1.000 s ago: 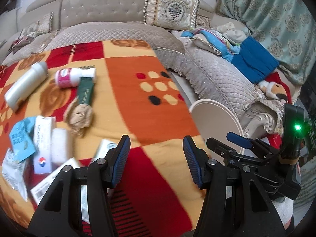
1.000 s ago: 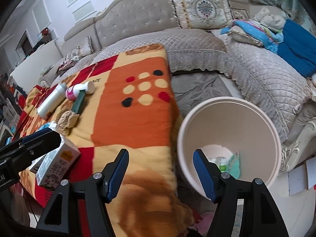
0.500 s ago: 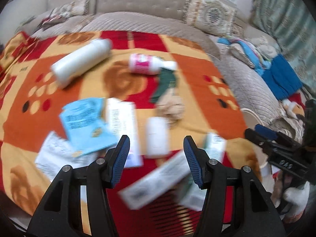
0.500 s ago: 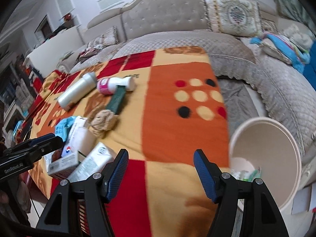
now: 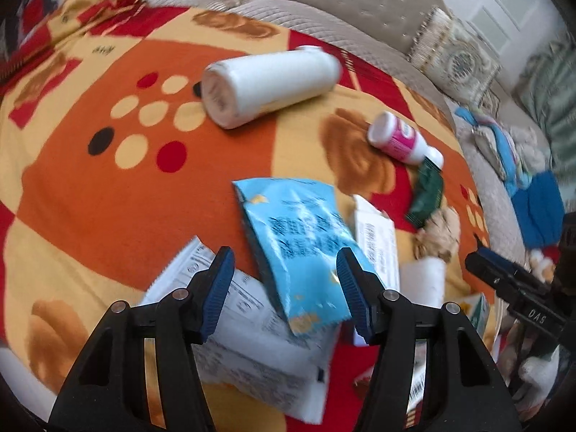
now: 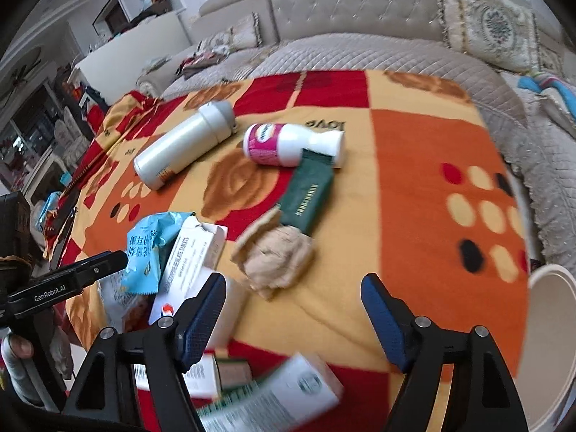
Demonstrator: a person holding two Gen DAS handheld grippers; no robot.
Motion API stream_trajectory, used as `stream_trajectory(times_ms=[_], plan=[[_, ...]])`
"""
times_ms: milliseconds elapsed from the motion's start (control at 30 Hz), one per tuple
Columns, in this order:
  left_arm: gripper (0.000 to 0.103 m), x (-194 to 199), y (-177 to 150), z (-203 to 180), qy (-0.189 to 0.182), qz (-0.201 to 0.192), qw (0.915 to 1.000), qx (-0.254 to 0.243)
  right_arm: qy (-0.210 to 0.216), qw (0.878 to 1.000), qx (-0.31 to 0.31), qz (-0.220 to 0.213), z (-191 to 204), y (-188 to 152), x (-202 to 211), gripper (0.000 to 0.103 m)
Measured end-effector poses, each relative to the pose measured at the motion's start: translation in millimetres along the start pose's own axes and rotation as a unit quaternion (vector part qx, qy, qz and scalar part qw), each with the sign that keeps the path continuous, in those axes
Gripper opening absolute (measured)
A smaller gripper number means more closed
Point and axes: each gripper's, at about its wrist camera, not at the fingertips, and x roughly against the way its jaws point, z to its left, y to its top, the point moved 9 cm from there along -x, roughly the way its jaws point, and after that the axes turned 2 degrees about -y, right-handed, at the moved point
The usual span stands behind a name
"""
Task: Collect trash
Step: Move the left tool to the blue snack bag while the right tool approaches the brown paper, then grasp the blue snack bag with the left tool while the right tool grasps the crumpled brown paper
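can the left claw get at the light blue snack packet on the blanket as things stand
Probably yes. The left claw is open and empty, and the crinkled light blue snack packet lies on top of the white wrappers, right between its fingers, with nothing covering it.

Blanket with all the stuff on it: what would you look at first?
Probably the bright orange, red and yellow blanket itself, with trash scattered over it. A big white bottle lies on its side toward the back, a pink-labelled bottle beside it, and a shiny blue packet sits near the front on a pile of white boxes. In the middle is a crumpled brown paper wad touching a dark green box.
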Motion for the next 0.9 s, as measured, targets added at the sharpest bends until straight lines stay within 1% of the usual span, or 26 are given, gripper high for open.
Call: stream_trajectory(times_ms=[133,167,267,367,500,533,567,600,633,667,733,800,900], plan=[[0.059,-12.1,6.0,6.2,-0.018,0.002,0.9997,0.017,0.003,1.000,0.005,0.019,7.7,7.4,-23.1,0.075],[0.060,-16.6,7.3,6.1,-0.022,0.008,0.9995,0.022,0.004,1.000,0.005,0.023,7.9,7.6,-26.2,0.075],[0.060,-24.4,10.9,2.0,-0.037,0.013,0.9988,0.031,0.007,0.999,0.001,0.035,8.0,10.4,-37.8,0.075],[0.064,-27.8,17.5,-3.5,-0.051,0.007,0.9979,0.040,0.014,0.999,-0.005,0.043,7.6,12.3,-44.7,0.075],[0.064,-34.0,18.4,-11.8,-0.054,0.014,0.9976,0.040,0.009,0.999,-0.009,0.049,5.3,13.0,-51.2,0.075],[0.064,-34.4,17.8,-13.4,-0.054,0.013,0.9977,0.038,0.010,0.999,-0.013,0.050,4.4,13.0,-52.3,0.072],[0.063,-34.7,17.0,-16.1,-0.052,0.011,0.9981,0.031,0.014,0.999,-0.019,0.048,3.5,13.8,-52.3,0.068],[0.062,-34.1,16.8,-17.3,-0.050,0.008,0.9984,0.026,0.016,0.999,-0.021,0.046,3.4,14.3,-51.9,0.055],[0.061,-32.7,16.5,-18.6,-0.049,0.002,0.9986,0.023,0.019,0.999,-0.020,0.044,3.8,14.2,-51.5,0.046],[0.056,-31.9,15.9,-20.2,-0.052,0.001,0.9984,0.020,0.020,0.999,-0.019,0.044,4.2,13.6,-51.9,0.044],[0.054,-29.9,14.8,-21.7,-0.052,0.000,0.9985,0.016,0.026,0.999,-0.016,0.041,5.6,11.2,-49.9,0.037],[0.051,-25.3,13.6,-25.0,-0.055,-0.003,0.9984,0.008,0.030,0.999,-0.010,0.029,8.2,9.8,-43.7,0.035],[0.049,-10.8,16.4,-30.0,-0.061,-0.013,0.9981,0.003,0.039,0.999,-0.006,0.010,11.2,10.6,-28.4,0.035]])
